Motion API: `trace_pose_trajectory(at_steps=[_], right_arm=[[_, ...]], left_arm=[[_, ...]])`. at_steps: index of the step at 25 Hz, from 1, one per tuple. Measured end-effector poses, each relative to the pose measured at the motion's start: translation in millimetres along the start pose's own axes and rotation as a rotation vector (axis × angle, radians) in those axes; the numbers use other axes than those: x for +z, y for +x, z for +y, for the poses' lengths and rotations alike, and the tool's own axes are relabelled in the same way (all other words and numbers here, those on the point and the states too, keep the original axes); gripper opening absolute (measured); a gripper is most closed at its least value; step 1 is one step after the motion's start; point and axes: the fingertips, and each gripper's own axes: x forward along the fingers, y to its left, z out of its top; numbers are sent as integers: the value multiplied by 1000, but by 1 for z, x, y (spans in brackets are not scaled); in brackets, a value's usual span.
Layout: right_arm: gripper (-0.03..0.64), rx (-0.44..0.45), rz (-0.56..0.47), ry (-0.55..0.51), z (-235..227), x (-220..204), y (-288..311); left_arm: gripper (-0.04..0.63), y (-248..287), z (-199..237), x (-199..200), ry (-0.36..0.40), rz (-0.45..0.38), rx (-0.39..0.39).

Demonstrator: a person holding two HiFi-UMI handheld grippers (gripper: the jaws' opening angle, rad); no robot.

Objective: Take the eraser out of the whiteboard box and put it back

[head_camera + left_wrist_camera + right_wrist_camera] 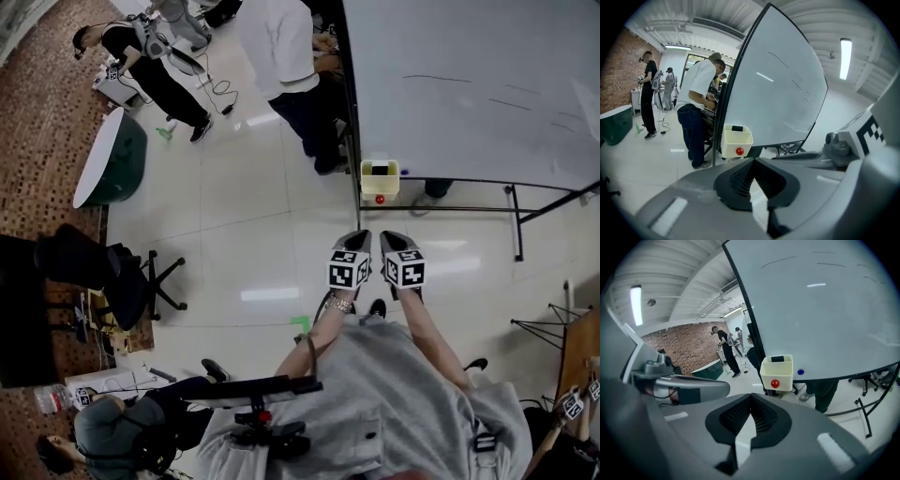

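The left gripper (752, 160) is clenched on nothing. Well ahead of both tools hangs the whiteboard box (736, 143), with the dark eraser (737, 128) sitting inside it. Just beside, the right gripper (750, 397) is likewise clenched and empty.

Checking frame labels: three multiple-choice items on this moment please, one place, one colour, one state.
1. The box hangs at the whiteboard's: A lower left corner; B top edge; C right end.
2. The round knob on the box front is: A blue; B red; C green.
3. Left claw and right claw are: A wide open; B shut, holding nothing; C shut on a marker.
A, it sits under the board's left edge; B, the knob shows red; B, pads meet on nothing, the eraser lies in the box.
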Motion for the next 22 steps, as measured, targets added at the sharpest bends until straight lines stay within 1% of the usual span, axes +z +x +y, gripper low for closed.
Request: trace_pose_trajectory(at_steps=[5,8,13,17,22], right_arm=[[3,-23,-25,-5,4,12,-5],[3,-28,-18,0,8,12,-2],[3,-30,-9,-2,11,12,-4],[3,-40,-9,12,7,13,-5],[3,-29,-8,10,18,14,1]], left_arm=[[3,-7,-4,12,15,-26,-21],[3,-8,-3,10,22,-20,-32],[3,-5,1,11,9,-17,-32],[3,0,-4,12,18,1,-47],[3,1,0,8,26,28,-59]])
